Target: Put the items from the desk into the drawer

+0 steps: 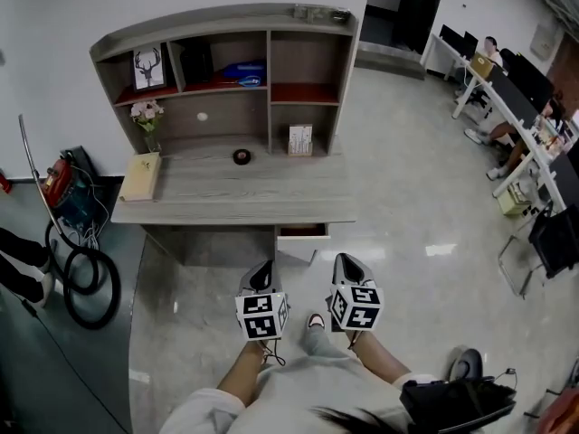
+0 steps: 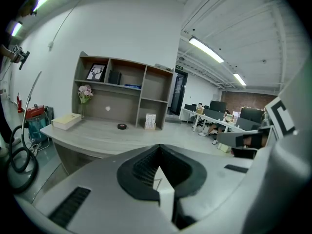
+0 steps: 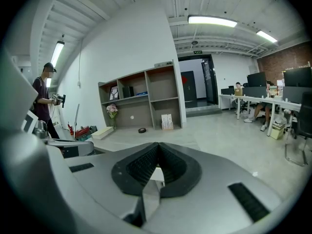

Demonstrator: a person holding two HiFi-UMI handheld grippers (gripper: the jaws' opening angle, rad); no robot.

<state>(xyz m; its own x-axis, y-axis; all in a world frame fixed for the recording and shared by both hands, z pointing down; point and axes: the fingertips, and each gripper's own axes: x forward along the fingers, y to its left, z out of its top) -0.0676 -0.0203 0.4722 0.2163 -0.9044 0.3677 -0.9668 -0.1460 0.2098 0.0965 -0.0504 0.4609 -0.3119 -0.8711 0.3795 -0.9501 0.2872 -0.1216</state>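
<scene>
Left gripper [image 1: 263, 277] and right gripper [image 1: 348, 269], jaws pressed together and empty, short of the desk [image 1: 235, 197] bearing black roll [image 1: 242, 156] and flat box [image 1: 141, 175]: approach step, judged to call next for pulling out the barely ajar drawer [image 1: 302, 233].

Loads of bare floor [image 1: 398, 197] ahead of the left tongs [image 1: 263, 271] and right tongs [image 1: 346, 265], both closed up and well short of the worktop [image 1: 271, 193]. Middle of that mostly clear: just a flat box [image 1: 141, 175] at the left end, flowers [image 1: 147, 113], a black roll [image 1: 242, 156] and a small white box [image 1: 300, 139] back by the shelves [image 1: 226, 16]. Drawer [image 1: 303, 231] poking out a bit underneath. Hose coil [image 1: 90, 283] crowding the left.
</scene>
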